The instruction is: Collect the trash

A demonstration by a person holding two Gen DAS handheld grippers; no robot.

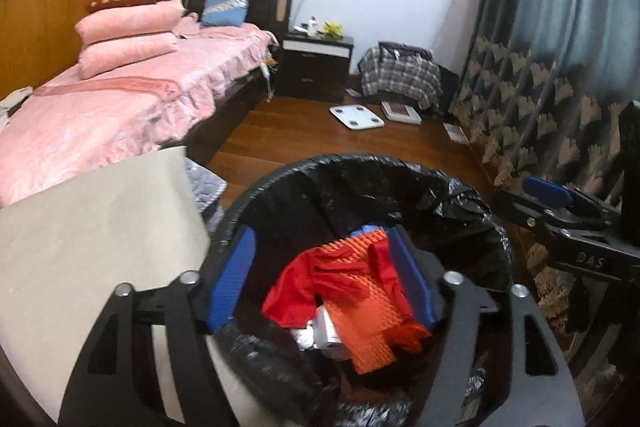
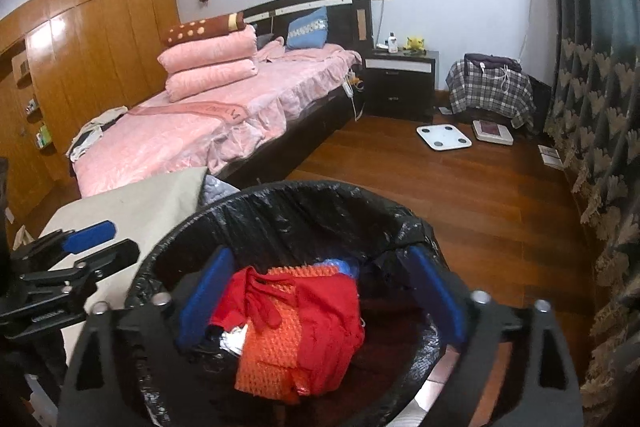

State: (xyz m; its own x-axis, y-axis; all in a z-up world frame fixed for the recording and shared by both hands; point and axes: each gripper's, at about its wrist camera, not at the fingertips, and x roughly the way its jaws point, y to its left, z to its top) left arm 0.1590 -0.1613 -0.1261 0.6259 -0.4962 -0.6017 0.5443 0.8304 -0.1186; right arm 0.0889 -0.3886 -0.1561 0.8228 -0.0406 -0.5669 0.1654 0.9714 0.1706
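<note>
A round bin lined with a black bag (image 1: 360, 179) (image 2: 304, 203) stands on the wood floor. Inside lie red plastic (image 1: 296, 291) (image 2: 332, 311), orange textured foam (image 1: 360, 331) (image 2: 268, 355) and small white scraps. My left gripper (image 1: 324, 275) hangs open over the bin, its blue pads either side of the trash, holding nothing. My right gripper (image 2: 320, 299) is also open and empty above the bin. Each gripper shows at the edge of the other's view: the right (image 1: 568, 219), the left (image 2: 72, 259).
A beige surface (image 1: 92, 227) (image 2: 128, 203) sits left of the bin. A bed with pink covers (image 2: 192, 131), a dark nightstand (image 2: 400, 83), two floor scales (image 2: 444, 137), a plaid-covered pile (image 2: 488, 87) and patterned curtains (image 2: 600, 107) surround the wood floor (image 2: 460, 195).
</note>
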